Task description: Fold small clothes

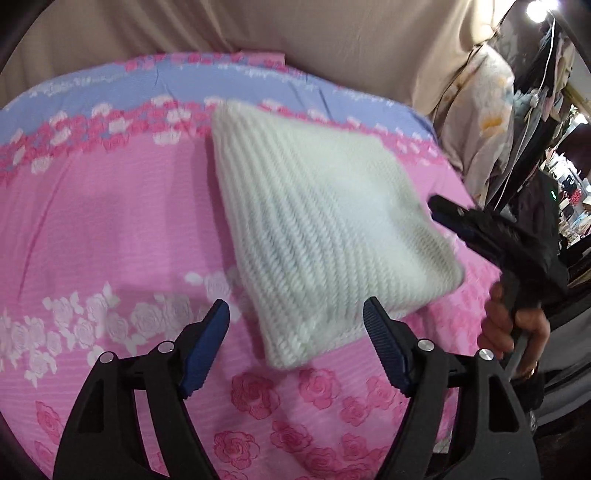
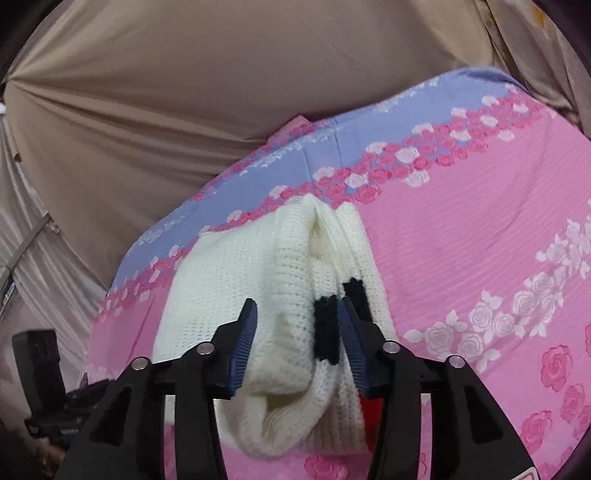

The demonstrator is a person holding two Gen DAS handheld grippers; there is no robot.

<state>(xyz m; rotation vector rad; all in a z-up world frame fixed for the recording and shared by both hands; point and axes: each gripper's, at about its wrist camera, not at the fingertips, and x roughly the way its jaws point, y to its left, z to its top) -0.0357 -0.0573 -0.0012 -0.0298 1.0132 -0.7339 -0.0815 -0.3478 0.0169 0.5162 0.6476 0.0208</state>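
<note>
Your right gripper (image 2: 297,347) has its fingers (image 2: 243,332) pinched on the thick bundled edge of the white knit garment (image 2: 236,280), with several layers and a black patch (image 2: 325,328) sandwiched between the blue pads. Your left gripper (image 1: 295,347) stands spread wide and holds nothing, its tips just short of the garment's (image 1: 314,221) near corner. From the left wrist view the knit reads as a compact, roughly square packet lying tilted, its right side lifted off the bedspread (image 1: 110,221) where the right gripper (image 1: 439,210) grips it, your hand (image 1: 513,325) behind on the handle. Judging by that shape, the folding looks mostly done; what seems left is to set the packet down flat and perhaps square its edges. The bundle gapes a little at the open end in the right wrist view, so the layers could slip apart on release. Around it the pink rose-patterned bedspread (image 2: 480,229) lies bare to the left and toward you, giving plenty of room. The far edge meets a beige curtain (image 1: 295,29), and hanging clothes (image 1: 480,122) crowd the right side.
</note>
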